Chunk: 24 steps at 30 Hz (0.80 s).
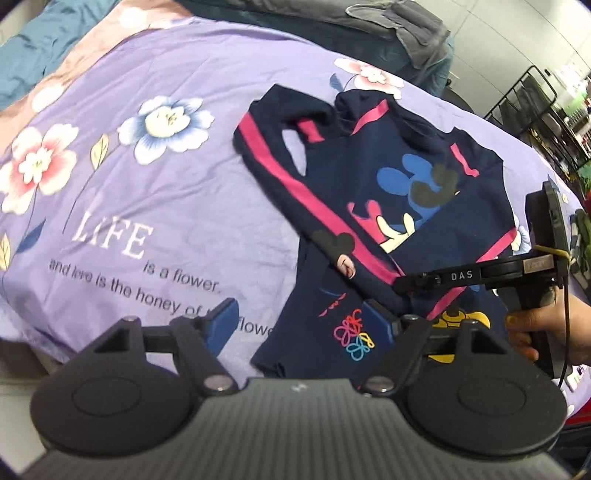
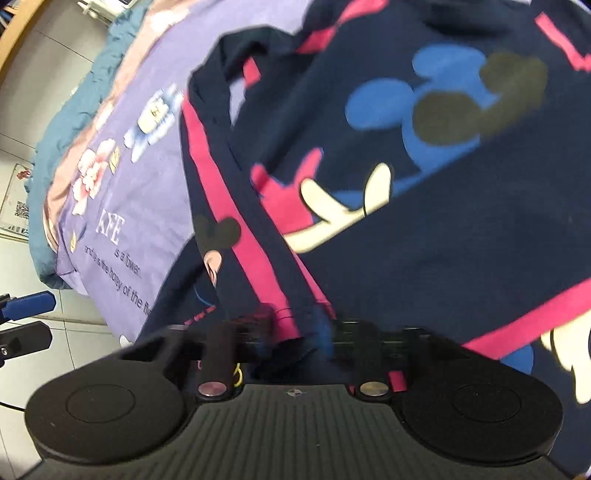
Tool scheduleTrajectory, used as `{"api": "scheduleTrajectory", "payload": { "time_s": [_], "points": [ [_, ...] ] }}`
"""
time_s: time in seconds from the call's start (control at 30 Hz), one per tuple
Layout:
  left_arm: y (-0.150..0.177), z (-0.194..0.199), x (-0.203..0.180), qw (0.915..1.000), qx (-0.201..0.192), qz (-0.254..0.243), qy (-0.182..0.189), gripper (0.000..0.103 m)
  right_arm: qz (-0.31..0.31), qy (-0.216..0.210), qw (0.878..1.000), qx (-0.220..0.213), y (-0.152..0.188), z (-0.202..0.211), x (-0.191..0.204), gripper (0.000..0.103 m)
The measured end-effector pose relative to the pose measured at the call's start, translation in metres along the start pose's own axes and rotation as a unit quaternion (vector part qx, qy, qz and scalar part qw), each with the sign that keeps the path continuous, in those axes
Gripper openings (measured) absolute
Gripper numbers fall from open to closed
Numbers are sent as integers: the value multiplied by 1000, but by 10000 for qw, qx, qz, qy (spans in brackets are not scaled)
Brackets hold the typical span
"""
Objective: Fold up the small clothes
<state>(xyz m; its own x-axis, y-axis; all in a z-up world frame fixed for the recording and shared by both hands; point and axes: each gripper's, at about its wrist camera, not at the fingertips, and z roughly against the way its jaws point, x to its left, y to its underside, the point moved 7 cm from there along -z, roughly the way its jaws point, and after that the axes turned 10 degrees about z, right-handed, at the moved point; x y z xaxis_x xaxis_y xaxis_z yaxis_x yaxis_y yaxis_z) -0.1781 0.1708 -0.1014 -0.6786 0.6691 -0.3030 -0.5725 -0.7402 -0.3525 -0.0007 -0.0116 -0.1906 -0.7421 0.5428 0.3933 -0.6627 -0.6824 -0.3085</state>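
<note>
A navy sweatshirt (image 1: 417,206) with pink stripes and a cartoon mouse print lies flat on the purple flowered sheet (image 1: 147,192). Its near sleeve (image 2: 251,251) runs down to my right gripper (image 2: 306,332), which is shut on the sleeve's end; the picture there is blurred. In the left wrist view the right gripper (image 1: 400,286) reaches in from the right, held by a hand (image 1: 546,325). A second navy garment (image 1: 332,314) with a coloured flower logo lies under the sweatshirt. My left gripper (image 1: 299,321) stands open over its near edge, nothing pinched between the blue pads (image 1: 221,321).
A teal blanket (image 1: 29,48) lies at the far left of the bed and grey clothes (image 1: 417,29) are heaped at the back. A black rack (image 1: 535,96) stands beyond the bed on the right. Tiled floor (image 2: 55,92) shows past the bed's left edge.
</note>
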Motion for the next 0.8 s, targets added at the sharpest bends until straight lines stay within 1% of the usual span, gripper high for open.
{"api": "scheduleTrajectory", "payload": {
  "time_s": [0.03, 0.07, 0.1, 0.17, 0.27, 0.3, 0.37, 0.43, 0.47, 0.5, 0.57, 0.63, 0.67, 0.73, 0.8],
  "points": [
    [0, -1, 2, 10000, 7, 47, 22, 73, -85, -260, 9996, -115, -1, 7, 4, 5],
    [0, -1, 3, 10000, 1, 69, 39, 73, -142, -492, 9981, -334, -3, 20, 8, 5],
    [-1, 0, 4, 10000, 1, 66, 42, 73, -123, -526, 9973, -500, -6, 35, 11, 5],
    [-6, 0, 5, 10000, -65, 26, 40, 72, 67, -465, 9951, -868, -16, 79, 17, 5],
    [-15, -2, 2, 9999, -138, -14, 57, 73, 480, -634, 9848, -1547, -31, 169, 32, 5],
    [-18, -3, 1, 9999, -154, -24, 58, 73, 765, -597, 9805, -1711, -33, 202, 40, 5],
    [-25, -5, -1, 9998, -170, -77, 73, 73, 1477, -268, 9695, -1939, -32, 264, 58, 5],
    [-32, -8, -5, 9996, -214, -137, 83, 73, 2361, -84, 9521, -1940, -20, 308, 79, 5],
    [-35, -10, -7, 9996, -208, -169, 96, 73, 2668, 7, 9457, -1854, -11, 323, 85, 5],
    [-38, -12, -10, 9996, -193, -200, 109, 73, 2750, 53, 9474, -1636, 0, 328, 88, 5],
    [-43, -17, -14, 9994, -203, -243, 142, 73, 2757, 276, 9549, -1066, 24, 315, 80, 5],
    [-49, -23, -20, 9991, -199, -302, 199, 73, 2778, 615, 9582, -304, 58, 279, 63, 5],
    [-52, -27, -22, 9990, -187, -343, 195, 73, 2714, 743, 9596, -28, 73, 260, 55, 5],
    [-58, -34, -28, 9984, -207, -489, 200, 73, 2480, 667, 9658, 361, 103, 222, 40, 5],
    [-68, -42, -35, 9968, -287, -734, 148, 73, 2244, 715, 9700, 597, 126, 191, 29, 5]
  ]
}}
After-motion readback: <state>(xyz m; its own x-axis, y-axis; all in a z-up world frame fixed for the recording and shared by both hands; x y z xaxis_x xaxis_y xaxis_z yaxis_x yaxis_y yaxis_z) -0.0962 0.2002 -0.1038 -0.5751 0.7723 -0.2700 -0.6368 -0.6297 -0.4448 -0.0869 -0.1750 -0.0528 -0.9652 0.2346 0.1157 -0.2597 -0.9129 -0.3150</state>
